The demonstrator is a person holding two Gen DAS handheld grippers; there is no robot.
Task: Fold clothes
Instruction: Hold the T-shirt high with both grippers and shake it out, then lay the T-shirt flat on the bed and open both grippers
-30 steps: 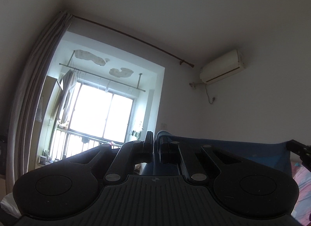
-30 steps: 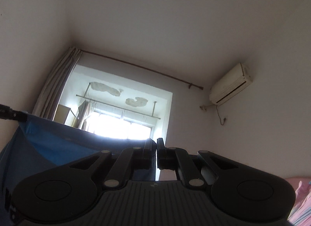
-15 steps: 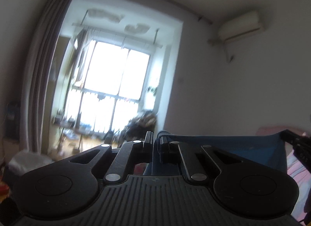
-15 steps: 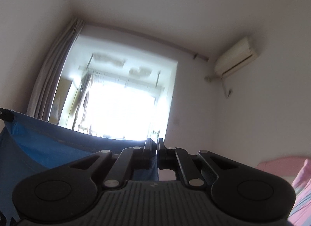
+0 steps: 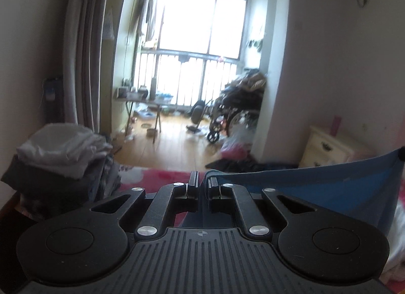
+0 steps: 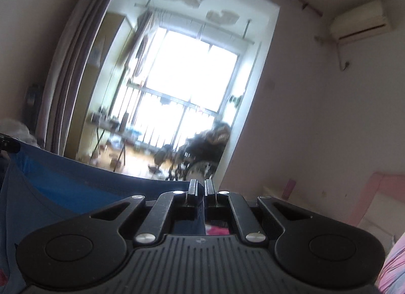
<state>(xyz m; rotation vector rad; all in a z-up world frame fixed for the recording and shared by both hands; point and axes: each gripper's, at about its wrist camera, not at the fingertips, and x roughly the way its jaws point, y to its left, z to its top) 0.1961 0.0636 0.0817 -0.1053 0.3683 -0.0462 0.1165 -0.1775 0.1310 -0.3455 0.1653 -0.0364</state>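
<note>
left gripper (image 5: 201, 184): pinched on one top corner of cloth (image 5: 329, 182)
right gripper (image 6: 200, 189): pinched on other corner
cloth: held taut between both, above bed (image 5: 157, 175), likely kept flat for folding
stack (image 5: 63, 152): left of cloth

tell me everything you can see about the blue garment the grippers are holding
The blue garment looks like thin, smooth fabric in two tones, a darker navy band along the top edge over brighter blue. It hangs stretched in the air between the left gripper and the right gripper, each shut on an upper corner, its top edge sagging slightly between them. Its lower part drops out of view, so its type is unclear.
</note>
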